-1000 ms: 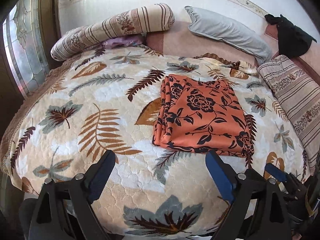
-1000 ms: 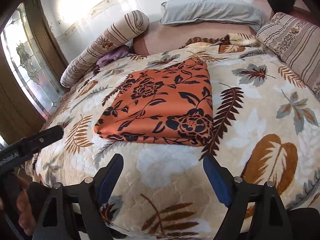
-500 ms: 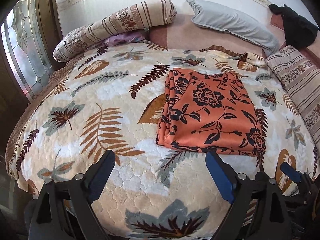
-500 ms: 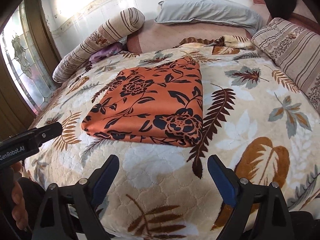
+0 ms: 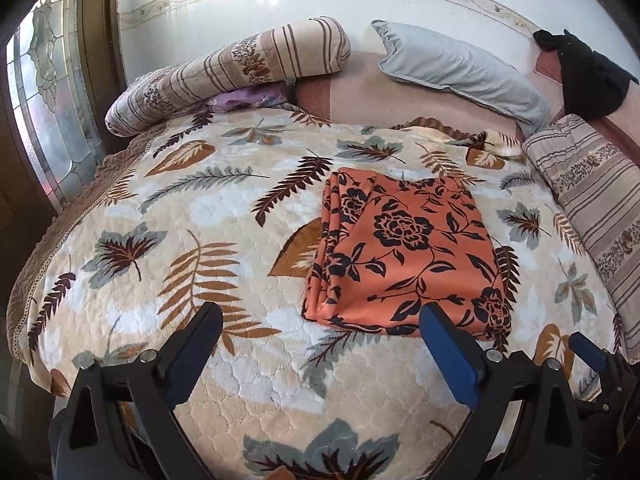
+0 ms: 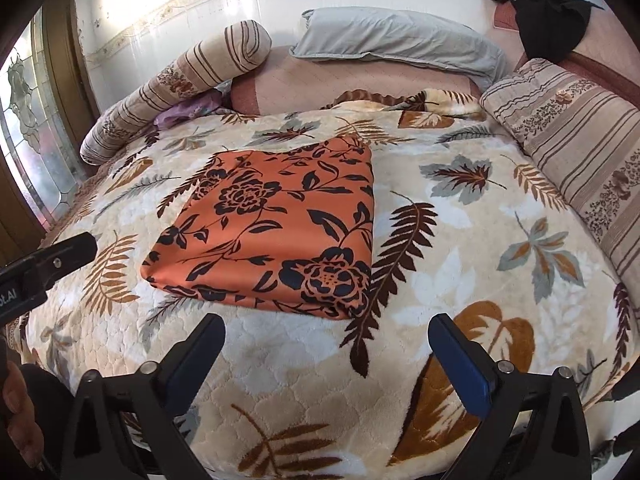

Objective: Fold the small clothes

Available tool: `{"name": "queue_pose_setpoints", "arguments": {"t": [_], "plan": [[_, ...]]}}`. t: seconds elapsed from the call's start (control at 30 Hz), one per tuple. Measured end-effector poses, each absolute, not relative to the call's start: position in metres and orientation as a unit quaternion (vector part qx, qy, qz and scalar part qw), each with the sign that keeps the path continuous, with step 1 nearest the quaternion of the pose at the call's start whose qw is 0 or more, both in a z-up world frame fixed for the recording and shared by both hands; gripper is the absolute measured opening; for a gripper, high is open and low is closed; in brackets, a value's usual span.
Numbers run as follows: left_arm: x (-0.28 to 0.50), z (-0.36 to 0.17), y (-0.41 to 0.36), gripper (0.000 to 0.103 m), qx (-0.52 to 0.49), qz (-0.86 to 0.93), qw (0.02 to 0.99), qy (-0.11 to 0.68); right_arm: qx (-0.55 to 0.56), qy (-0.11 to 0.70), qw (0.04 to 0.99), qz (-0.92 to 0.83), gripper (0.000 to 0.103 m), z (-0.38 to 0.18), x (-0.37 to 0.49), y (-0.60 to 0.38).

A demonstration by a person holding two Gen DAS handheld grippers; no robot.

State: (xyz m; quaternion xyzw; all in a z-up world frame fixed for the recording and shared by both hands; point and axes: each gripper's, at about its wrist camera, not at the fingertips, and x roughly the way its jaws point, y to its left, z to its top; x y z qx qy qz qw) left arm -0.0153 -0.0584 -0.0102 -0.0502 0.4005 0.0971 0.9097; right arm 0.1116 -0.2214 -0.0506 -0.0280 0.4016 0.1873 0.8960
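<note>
An orange cloth with black flowers (image 5: 404, 256) lies folded into a flat rectangle on the leaf-patterned blanket (image 5: 168, 216), its stacked edges facing left. My left gripper (image 5: 320, 314) hovers just short of its near edge, jaws opening, nothing between them. In the right wrist view the same cloth (image 6: 272, 224) sits ahead and to the left of my right gripper (image 6: 326, 322), whose jaws are also opening over bare blanket (image 6: 460, 240) with nothing between them. Neither gripper touches the cloth.
A striped bolster (image 5: 224, 72) and a purple cloth (image 5: 240, 100) lie at the back left. A grey pillow (image 5: 460, 68) and a black garment (image 5: 588, 76) are at the back right, a striped pillow (image 5: 596, 200) at the right. A stained-glass window (image 5: 48, 100) borders the left.
Both grippers' jaws have spread a little wider. The right view has swung slightly, so the cloth sits further left in it. The cloth itself has not moved.
</note>
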Motion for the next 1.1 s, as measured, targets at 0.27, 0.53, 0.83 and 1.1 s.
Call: {"name": "queue_pose_setpoints", "arguments": {"t": [0.27,0.53,0.83,1.1], "plan": [[-0.016,-0.001,-0.062,0.098,-0.035,0.097,0.916,0.387,-0.036,0.402,0.897,0.183,0.103,-0.040,0.113,-0.213],[-0.010,-0.002,-0.060,0.098,-0.050,0.078,0.913,0.397,-0.048,0.399,0.900,0.166,0.103,-0.033,0.113,-0.212],[-0.007,-0.001,-0.065,0.098,-0.055,0.064,0.915,0.395,-0.059,0.393,0.903,0.162,0.103,-0.027,0.114,-0.213],[-0.003,-0.002,-0.065,0.098,-0.053,0.055,0.912,0.403,-0.063,0.390,0.905,0.154,0.103,-0.026,0.118,-0.211]]}}
